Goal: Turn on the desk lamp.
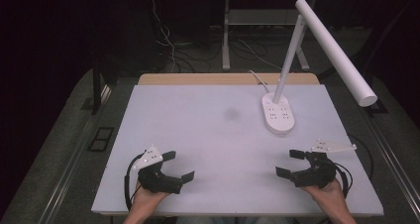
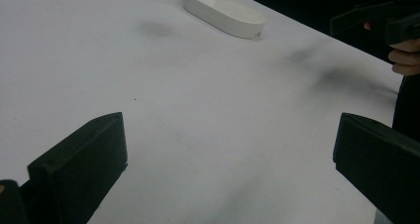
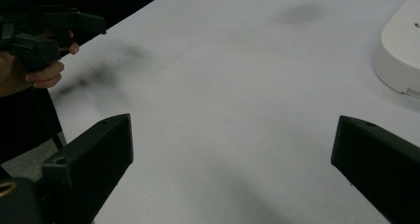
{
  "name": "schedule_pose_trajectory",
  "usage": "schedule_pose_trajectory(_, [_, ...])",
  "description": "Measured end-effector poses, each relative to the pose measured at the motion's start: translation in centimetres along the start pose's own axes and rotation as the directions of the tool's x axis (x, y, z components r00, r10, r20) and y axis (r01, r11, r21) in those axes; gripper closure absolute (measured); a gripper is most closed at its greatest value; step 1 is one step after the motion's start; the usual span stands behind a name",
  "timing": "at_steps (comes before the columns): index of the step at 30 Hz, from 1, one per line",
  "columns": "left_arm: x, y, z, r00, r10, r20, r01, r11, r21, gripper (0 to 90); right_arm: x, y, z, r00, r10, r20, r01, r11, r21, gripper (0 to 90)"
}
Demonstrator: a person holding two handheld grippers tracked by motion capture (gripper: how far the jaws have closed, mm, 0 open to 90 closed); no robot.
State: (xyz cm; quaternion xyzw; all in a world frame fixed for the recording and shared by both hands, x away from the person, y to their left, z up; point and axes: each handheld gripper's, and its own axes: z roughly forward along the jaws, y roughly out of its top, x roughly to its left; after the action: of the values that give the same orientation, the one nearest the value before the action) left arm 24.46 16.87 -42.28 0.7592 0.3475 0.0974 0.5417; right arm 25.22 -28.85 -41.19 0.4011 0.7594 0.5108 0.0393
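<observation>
Overhead, in the high view, the left gripper (image 1: 179, 165) and the right gripper (image 1: 290, 163) are resting low over the near edge of the white tabletop (image 1: 198, 130), well apart from each other, each held from below by a hand. Both are standing with jaws spread wide and nothing between them. The nearest thing is the desk lamp (image 1: 297, 50): a white oval base (image 1: 278, 114) sitting on the tabletop's far right part, a slim white stem rising from it at a slant, and a long white tube head angling down to the right past the tabletop's edge. A white cord is running from the base toward the far edge. The lamp is lying beyond the right gripper, not touching it.

Next, in the left gripper view, the two black jaws are standing far apart at the bottom corners over bare white surface. The lamp base (image 2: 225, 13) is showing at the top, smooth and rounded, and the right gripper (image 2: 381, 18) is appearing at the upper right.

Lastly, in the right gripper view, the jaws are likewise gaping with only tabletop between them. The lamp base (image 3: 401, 55) is sitting at the right edge, and the left gripper (image 3: 64, 28) is showing at the upper left.
</observation>
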Motion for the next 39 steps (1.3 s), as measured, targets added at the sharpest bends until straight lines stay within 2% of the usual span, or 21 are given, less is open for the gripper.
schedule_pose_trajectory(22, [0.2,-0.1,-0.1,0.9999,-0.010,-0.006,0.010,0.9999,-0.006,0.0,0.1,0.1,-0.1,1.0000,0.003,-0.009,-0.002,0.999,0.040,2.6])
schedule_pose_trajectory(25, [0.2,-0.1,-0.2,0.9999,-0.010,-0.007,0.010,0.9999,-0.007,0.0,0.2,0.2,-0.1,0.9999,-0.010,-0.005,0.010,0.999,0.049,2.6])
schedule_pose_trajectory(39, [0.4,-0.1,-0.4,0.9995,-0.021,-0.022,0.021,0.9997,-0.010,0.0,0.5,1.5,-0.4,0.9997,-0.023,0.003,0.023,0.996,0.084,2.6])
